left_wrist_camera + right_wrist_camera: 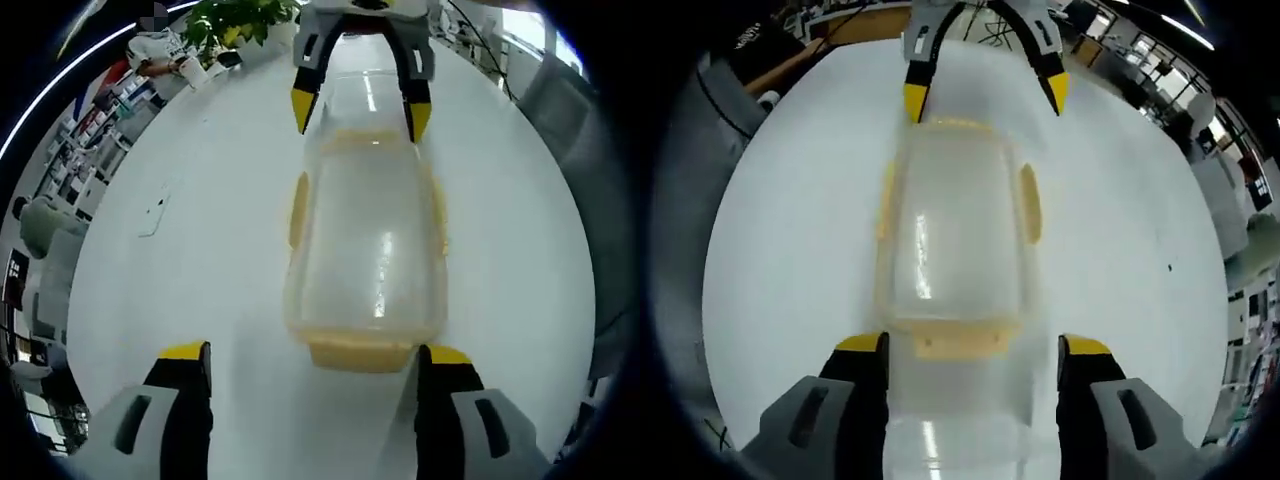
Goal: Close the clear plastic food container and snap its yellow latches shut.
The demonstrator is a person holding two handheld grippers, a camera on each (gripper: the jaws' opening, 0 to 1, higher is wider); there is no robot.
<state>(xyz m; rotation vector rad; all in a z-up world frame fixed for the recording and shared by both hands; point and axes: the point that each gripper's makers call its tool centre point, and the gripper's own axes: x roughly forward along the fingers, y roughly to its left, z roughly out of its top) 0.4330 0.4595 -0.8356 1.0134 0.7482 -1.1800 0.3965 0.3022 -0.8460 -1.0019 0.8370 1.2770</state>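
Observation:
The clear plastic container [365,240] lies lengthwise on the white table [200,280] with its lid on top. Yellow latches show on its long sides [298,210] and at the near end [360,352]. My left gripper [315,358] is open, its yellow-tipped jaws standing either side of that near end. My right gripper [360,112] is open too and straddles the far end. In the right gripper view the container [955,230] runs away from my right gripper [975,348], whose jaws flank an end latch [955,345]. The left gripper [986,95] stands opposite.
A potted plant [240,20] and a person [160,50] are at the table's far edge in the left gripper view, with shelves beyond. A grey chair [700,90] stands beside the table in the right gripper view. Bare tabletop lies on both sides of the container.

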